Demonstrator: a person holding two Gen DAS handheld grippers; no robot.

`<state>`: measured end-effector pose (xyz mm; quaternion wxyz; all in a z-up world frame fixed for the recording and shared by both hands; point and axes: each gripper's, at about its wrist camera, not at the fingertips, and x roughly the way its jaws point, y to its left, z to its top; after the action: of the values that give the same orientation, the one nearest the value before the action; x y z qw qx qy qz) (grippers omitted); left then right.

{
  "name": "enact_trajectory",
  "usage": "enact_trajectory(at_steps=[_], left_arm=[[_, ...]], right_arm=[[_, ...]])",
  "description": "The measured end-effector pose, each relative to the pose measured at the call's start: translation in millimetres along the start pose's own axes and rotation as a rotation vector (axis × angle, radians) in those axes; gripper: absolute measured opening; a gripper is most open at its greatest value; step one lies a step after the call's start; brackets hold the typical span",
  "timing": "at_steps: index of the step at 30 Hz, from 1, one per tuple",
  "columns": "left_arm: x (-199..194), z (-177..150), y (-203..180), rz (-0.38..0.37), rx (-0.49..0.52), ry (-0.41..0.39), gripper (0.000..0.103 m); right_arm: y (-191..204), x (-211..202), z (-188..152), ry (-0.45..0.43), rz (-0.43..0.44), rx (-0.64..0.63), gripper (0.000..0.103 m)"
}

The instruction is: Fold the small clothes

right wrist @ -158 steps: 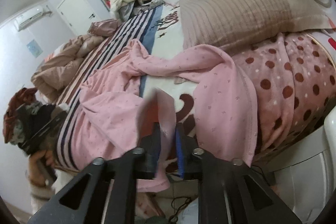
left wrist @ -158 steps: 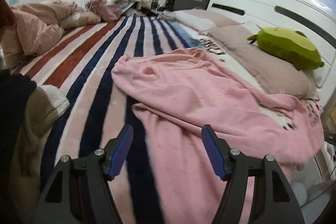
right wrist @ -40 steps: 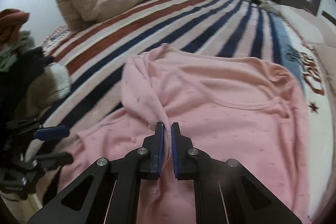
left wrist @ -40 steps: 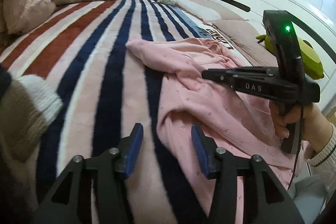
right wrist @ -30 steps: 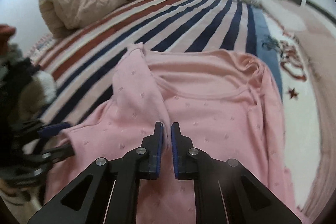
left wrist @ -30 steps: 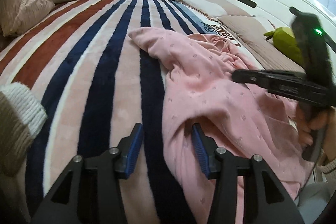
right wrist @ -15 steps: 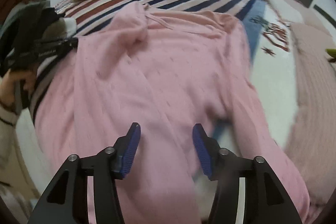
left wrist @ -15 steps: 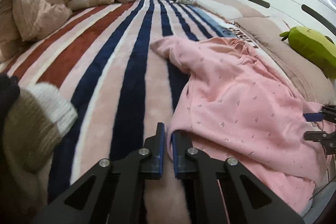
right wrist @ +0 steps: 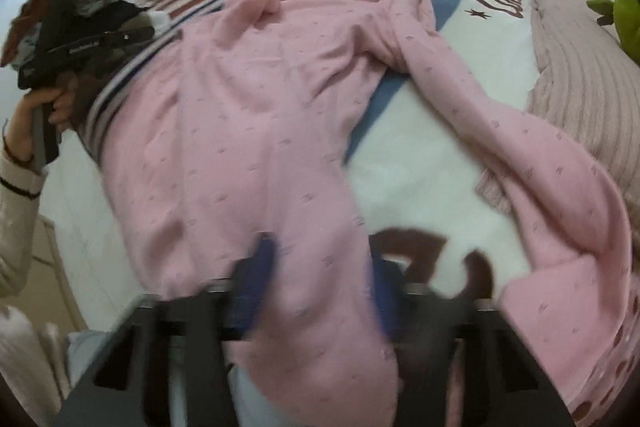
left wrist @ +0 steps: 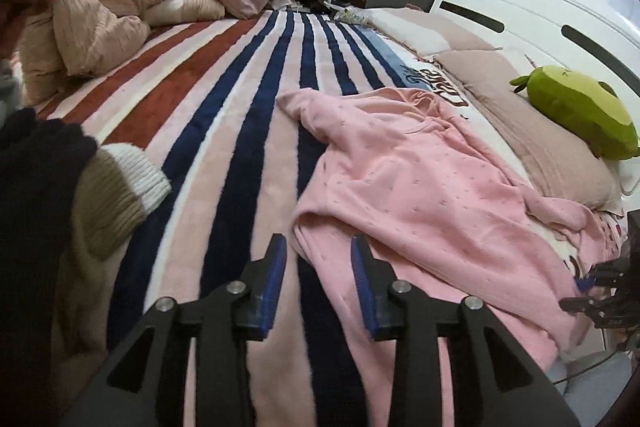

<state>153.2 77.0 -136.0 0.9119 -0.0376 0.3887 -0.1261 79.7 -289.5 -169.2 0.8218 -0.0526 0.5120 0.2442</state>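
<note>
A pink long-sleeved top (left wrist: 420, 183) lies spread and rumpled on the striped blanket (left wrist: 224, 115). It also shows in the right wrist view (right wrist: 256, 115), with one sleeve (right wrist: 532, 163) stretched toward the pillows. My left gripper (left wrist: 318, 263) is open and empty, its jaws on either side of the top's near left hem edge. My right gripper (right wrist: 320, 275) is open, blurred, with the top's hem lying between its jaws at the bed's edge. The right gripper also shows in the left wrist view (left wrist: 592, 291) at far right.
A pile of knitted clothes (left wrist: 80, 195) lies at the left. A tan duvet (left wrist: 92, 23) is heaped at the far left. Beige pillows (left wrist: 552, 147) and a green plush toy (left wrist: 576, 111) lie by the white headboard (left wrist: 532, 23). The bed edge is close.
My left gripper has opened after being shut at the hem half a second ago. My right gripper, open since letting go of the sleeve, has dropped lower over the hem.
</note>
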Motion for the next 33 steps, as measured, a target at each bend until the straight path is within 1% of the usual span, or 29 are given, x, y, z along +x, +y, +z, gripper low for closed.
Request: enact_trajectory(at_steps=[1,4,6,13,18,19,21,22,23,24,25,26,27,28,29,30,31,32,33], left_arm=[[-4.6,-2.9,-2.9,0.0,-0.002,-0.001,0.031],[-17.2,-14.1,-12.8,-0.002,-0.006,0.001,0.031],[-23.0,-19.4,-17.9,-0.002,-0.008,0.002,0.031],[-32.5,-37.7,-32.0,-0.001,-0.03,0.016,0.031],[-40.9,-44.6,-43.4,-0.016,-0.041,0.007,0.031],[-42.8,-45.4,-46.7,-0.021,-0.038,0.006,0.031],[-46.2,-46.7,-50.8,-0.029,-0.033,0.0,0.032],[-48.5,-46.2,-52.9,-0.034,-0.033,-0.006,0.034],[-51.5,-45.6,-55.3,-0.042,-0.033,-0.015,0.038],[-54.0,-45.1,-57.4,-0.047,-0.03,-0.023,0.039],[-56.9,-44.2,-60.5,-0.052,-0.025,-0.032,0.042],[-60.2,-42.9,-63.5,-0.054,-0.018,-0.04,0.044],[-63.4,-41.5,-67.1,-0.056,-0.008,-0.049,0.044],[-65.5,-40.8,-69.2,-0.058,-0.001,-0.055,0.047],[-69.0,-39.5,-72.1,-0.063,0.008,-0.064,0.049],[-71.9,-38.1,-74.6,-0.07,0.015,-0.073,0.05],[-73.3,-36.9,-75.3,-0.074,0.018,-0.076,0.051],[-74.9,-35.5,-77.3,-0.082,0.022,-0.08,0.051],[-75.8,-34.3,-79.3,-0.088,0.025,-0.083,0.051]], right_arm=[[6.1,-2.3,-3.3,-0.002,-0.013,-0.028,0.008],[18.3,-13.4,-10.6,-0.039,-0.081,-0.079,0.003],[20.7,-21.2,-16.7,-0.063,-0.104,-0.086,0.002],[12.1,-35.6,-34.8,-0.08,-0.11,-0.053,0.001],[11.6,-35.6,-39.1,-0.062,-0.114,-0.033,0.001],[11.6,-34.9,-40.5,-0.05,-0.115,-0.032,0.0],[7.8,-31.0,-43.8,0.005,-0.107,-0.028,0.001],[4.1,-32.8,-45.6,0.003,-0.116,-0.014,0.001],[-0.9,-38.2,-48.5,-0.023,-0.115,0.01,0.001],[-9.1,-47.0,-50.9,-0.065,-0.1,0.053,0.003],[-18.6,-56.1,-54.1,-0.105,-0.088,0.105,0.014],[-29.4,-66.1,-58.2,-0.147,-0.091,0.164,0.021],[-40.1,-76.6,-63.0,-0.19,-0.109,0.216,0.033],[-49.1,-87.1,-68.7,-0.23,-0.139,0.256,0.037],[-57.6,-98.2,-75.0,-0.27,-0.178,0.284,0.037],[-63.7,-105.7,-80.3,-0.294,-0.213,0.303,0.042],[-70.8,-111.4,-85.8,-0.309,-0.255,0.327,0.056],[-78.5,-114.2,-90.9,-0.31,-0.298,0.355,0.063],[-85.7,-113.6,-94.8,-0.3,-0.32,0.373,0.068]])
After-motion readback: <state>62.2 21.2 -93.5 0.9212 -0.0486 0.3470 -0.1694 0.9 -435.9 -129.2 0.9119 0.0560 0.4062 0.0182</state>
